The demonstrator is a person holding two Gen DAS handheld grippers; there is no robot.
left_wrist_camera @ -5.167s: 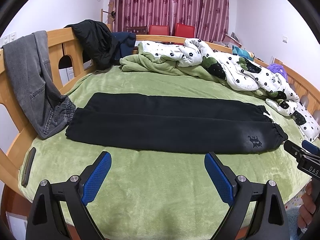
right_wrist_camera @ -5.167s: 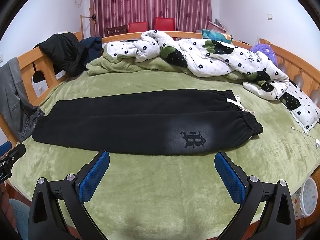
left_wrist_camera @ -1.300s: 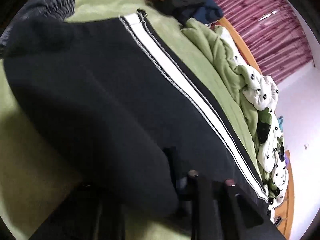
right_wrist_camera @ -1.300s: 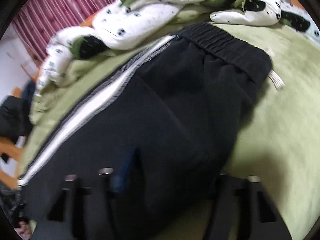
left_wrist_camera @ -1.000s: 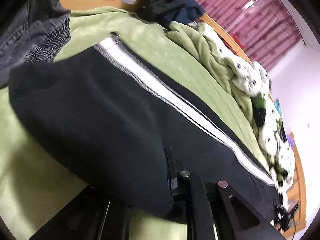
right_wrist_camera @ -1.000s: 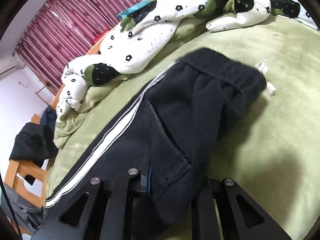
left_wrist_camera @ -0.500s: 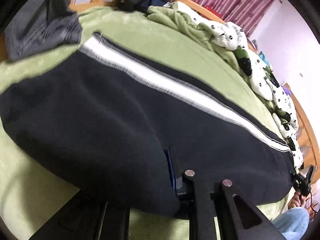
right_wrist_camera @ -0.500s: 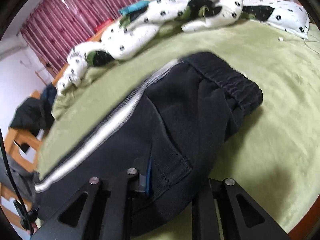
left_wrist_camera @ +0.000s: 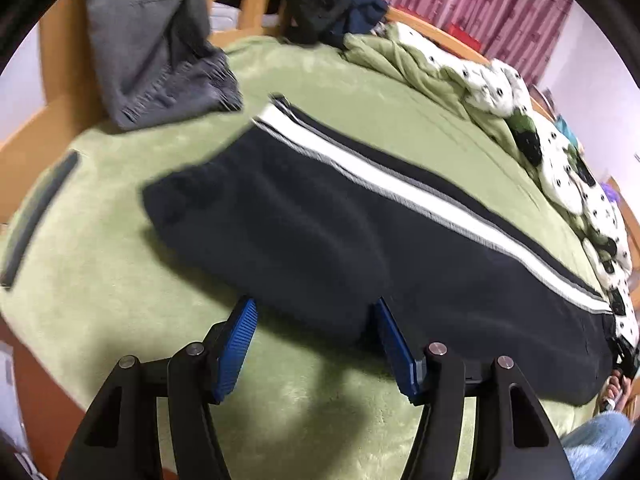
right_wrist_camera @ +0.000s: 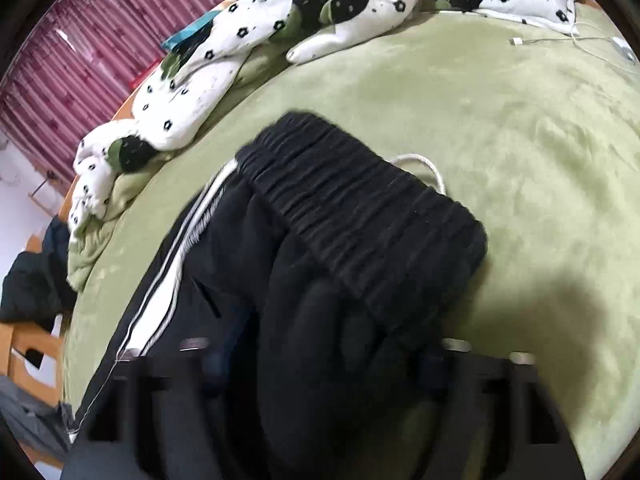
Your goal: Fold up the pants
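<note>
left tool (left_wrist_camera: 312, 334) jaws opening, pads off the pants (left_wrist_camera: 360, 232) | right tool (right_wrist_camera: 320, 360) opening, blurred, pants fabric between jaws | pants flat on bed (left_wrist_camera: 320, 400)

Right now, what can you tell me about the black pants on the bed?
The black pants look like soft, thick fleece. They lie long and flat on the green blanket, folded lengthwise, with a white stripe running along the far side. A gathered elastic waistband sits at one end, with a white drawstring peeking out behind it. The near edge sits between the opening jaws of each hand-held gripper, left and right.
</note>
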